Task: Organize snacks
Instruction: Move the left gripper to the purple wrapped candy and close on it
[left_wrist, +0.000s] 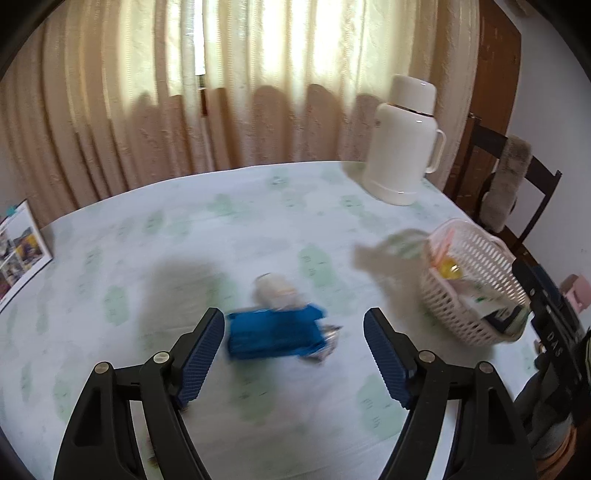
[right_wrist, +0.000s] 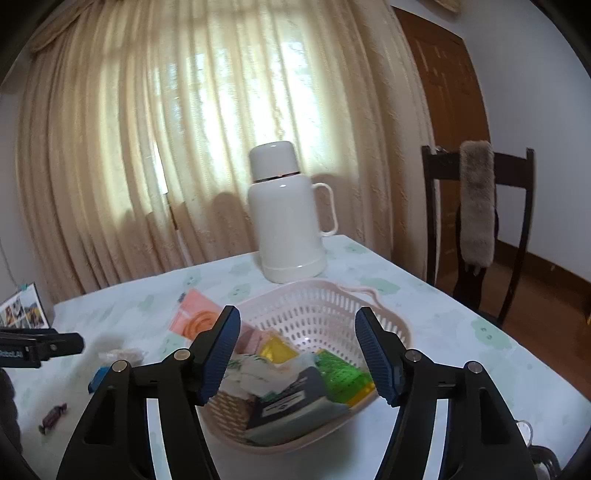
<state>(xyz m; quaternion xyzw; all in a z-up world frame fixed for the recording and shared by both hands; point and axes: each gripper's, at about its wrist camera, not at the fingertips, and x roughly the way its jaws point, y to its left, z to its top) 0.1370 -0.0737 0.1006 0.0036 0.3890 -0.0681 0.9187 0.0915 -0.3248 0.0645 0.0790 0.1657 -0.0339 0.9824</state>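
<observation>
Left wrist view
Left gripper (left_wrist: 294, 347): jaws spread wide, nothing between the pads; aimed down at the tabletop.
Blue packet (left_wrist: 275, 335): lying flat on the tabletop just beyond the fingertips, framed by the two jaws, touching neither; blurred.
Pale packet (left_wrist: 275, 290): at 12 o'clock of the blue packet, touching it; too blurred to identify.
Silvery wrapper (left_wrist: 327, 341): at 3 o'clock of the blue packet, against its edge.
Basket (left_wrist: 476, 266): pinkish perforated plastic, at 2 o'clock of the blue packet, well apart; holds packets, one yellow.
Flask (left_wrist: 404, 142): white, handled, upright at the far side of the tabletop, 1 o'clock.
Photo card (left_wrist: 18, 251): at the 9 o'clock edge.
Tabletop (left_wrist: 147, 240): pale cloth with green motifs.
Chair (left_wrist: 517, 177): dark wood, behind the basket.

Right wrist view
Right gripper (right_wrist: 297, 354): jaws released, holding nothing; poised over the near rim of the basket (right_wrist: 321, 295).
Basket contents: green packet (right_wrist: 341, 374), yellow packet (right_wrist: 277, 349), dark grey packet (right_wrist: 291, 404), white packets; all inside.
Pink packet (right_wrist: 195, 314): leaning over the basket's rim at 10 o'clock.
Wrapped candy (right_wrist: 53, 417): on the tabletop at 8 o'clock, well apart from the basket.
Flask (right_wrist: 288, 218): upright at 12 o'clock behind the basket.
Left gripper (right_wrist: 55, 345): enters at 9 o'clock.
</observation>
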